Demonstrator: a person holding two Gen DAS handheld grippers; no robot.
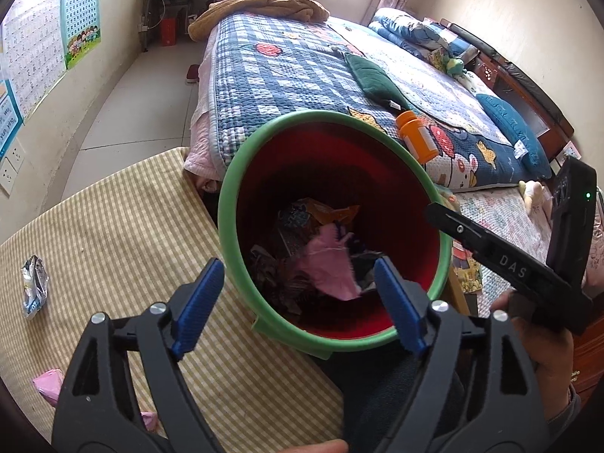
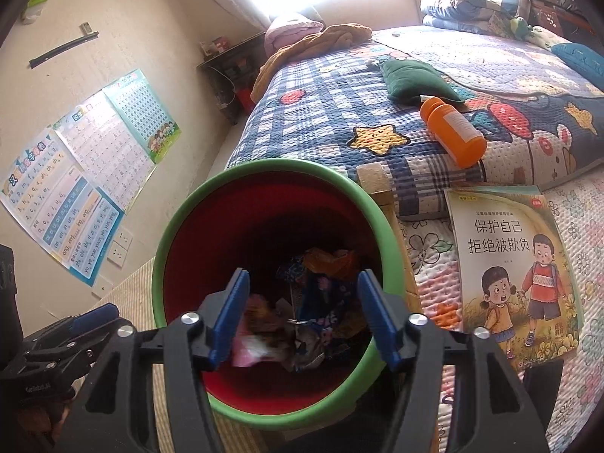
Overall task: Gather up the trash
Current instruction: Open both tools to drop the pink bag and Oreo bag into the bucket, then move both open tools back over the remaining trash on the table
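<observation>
left gripper: fingers spread wide, nothing between them, poised above the near rim of the bin, over the edge of the checked cloth.
right gripper: fingers apart and empty, held over the bin's mouth; in the left view its black body reaches in from the right above the far side of the rim.
bin: red inside with a green rim, standing between the checked cloth and the bed, mouth open toward both cameras.
trash in bin: a loose heap at the bottom, with a pink crumpled piece, an orange wrapper and dark printed packets.
cloth: yellow-and-white check, spread on a flat surface left of the bin.
foil wrapper: silver, crumpled, lying on the cloth well apart from the bin, near the left edge.
pink scraps: two bits on the cloth at the lower left, partly hidden behind the left gripper.
book: a children's picture book lying flat on a floral quilt just right of the bin.
bottle: orange, on its side on the patchwork bed cover beyond the bin.
green cushion: on the bed, just past the bottle.
bed: blue patchwork cover, with a mustard blanket and folded bedding at the far end.
posters: learning charts on the left wall.
</observation>
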